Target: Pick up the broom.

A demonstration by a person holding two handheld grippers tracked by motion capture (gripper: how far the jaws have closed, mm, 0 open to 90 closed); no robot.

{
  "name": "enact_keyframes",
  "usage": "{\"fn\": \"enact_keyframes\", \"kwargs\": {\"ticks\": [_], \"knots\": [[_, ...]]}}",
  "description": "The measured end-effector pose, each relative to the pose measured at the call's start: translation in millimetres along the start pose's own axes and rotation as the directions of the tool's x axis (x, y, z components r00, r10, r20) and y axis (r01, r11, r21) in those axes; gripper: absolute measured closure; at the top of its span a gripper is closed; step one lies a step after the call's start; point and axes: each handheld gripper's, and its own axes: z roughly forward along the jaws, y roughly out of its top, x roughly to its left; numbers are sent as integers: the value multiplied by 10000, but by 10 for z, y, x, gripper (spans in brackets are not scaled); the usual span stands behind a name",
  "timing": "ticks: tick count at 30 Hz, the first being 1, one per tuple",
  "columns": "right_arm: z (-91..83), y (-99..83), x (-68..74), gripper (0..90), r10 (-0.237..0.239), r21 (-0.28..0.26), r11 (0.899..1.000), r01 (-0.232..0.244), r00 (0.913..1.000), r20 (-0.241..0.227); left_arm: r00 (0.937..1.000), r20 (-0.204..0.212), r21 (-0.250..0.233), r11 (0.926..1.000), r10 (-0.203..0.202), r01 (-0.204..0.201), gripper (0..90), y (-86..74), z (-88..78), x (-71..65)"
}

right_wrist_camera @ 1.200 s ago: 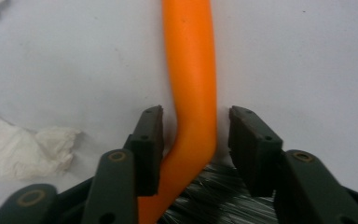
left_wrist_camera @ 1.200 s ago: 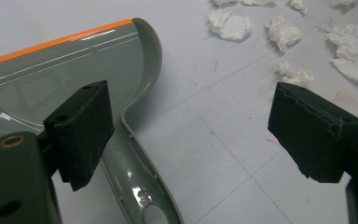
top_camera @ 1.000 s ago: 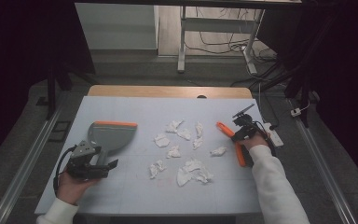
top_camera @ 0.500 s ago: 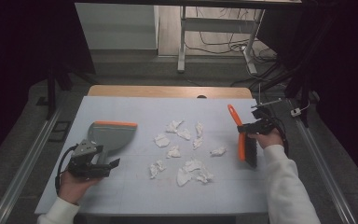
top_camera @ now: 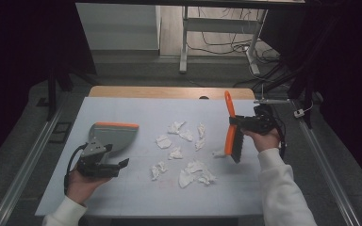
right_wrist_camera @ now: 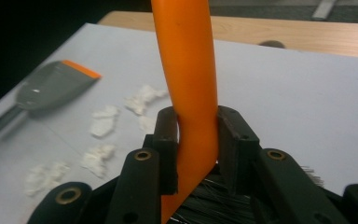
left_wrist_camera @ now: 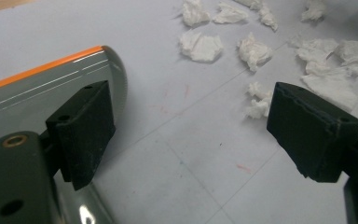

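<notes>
Right gripper (top_camera: 245, 123) clenches the orange-handled black brush (top_camera: 232, 134); left gripper's (top_camera: 115, 165) fingers are released. A hard sweep could scatter the crumpled white paper scraps (top_camera: 188, 157) past the grey orange-edged dustpan (top_camera: 115, 136).

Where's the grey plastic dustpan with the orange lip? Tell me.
High view: the grey plastic dustpan lies at table left, beside the open left gripper, left of the crumpled white paper scraps.

White sleeves (top_camera: 283, 188), black jaws, brass-ringed screw holes

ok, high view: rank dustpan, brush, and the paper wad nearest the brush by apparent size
1. dustpan, widest.
2. brush, long but narrow, lifted toward the camera in the right gripper, so the gap is unsure.
3. paper wad, clearly smallest.
</notes>
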Motion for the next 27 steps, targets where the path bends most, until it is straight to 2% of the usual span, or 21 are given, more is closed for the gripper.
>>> {"fn": "enact_keyframes", "kwargs": {"ticks": [2, 3, 10, 16, 19, 27], "knots": [[15, 2, 39, 705, 37, -131, 9999, -38, 10000, -89, 9999, 62, -2, 10000, 89, -89, 161, 31, 33, -29], [56, 6, 121, 705, 13, -311, 9995, -19, 9998, -210, 9997, 111, -12, 9998, 198, -198, 163, 69, 63, -63], [234, -37, 365, 704, 142, -870, 9960, -221, 9959, -895, 9985, 247, -184, 9986, 495, -491, 170, 198, 142, -177], [378, -144, 459, 704, 400, -1160, 9918, -534, 9926, -1147, 9955, 466, -294, 9962, 830, -817, 170, 308, 238, -326], [421, -199, 485, 704, 619, -1359, 9876, -787, 9904, -1232, 9921, 723, -327, 9944, 1026, -1004, 170, 371, 341, -444], [503, -279, 577, 704, 740, -1631, 9819, -960, 9880, -1359, 9851, 1126, -313, 9913, 1303, -1276, 173, 482, 566, -648]]}}
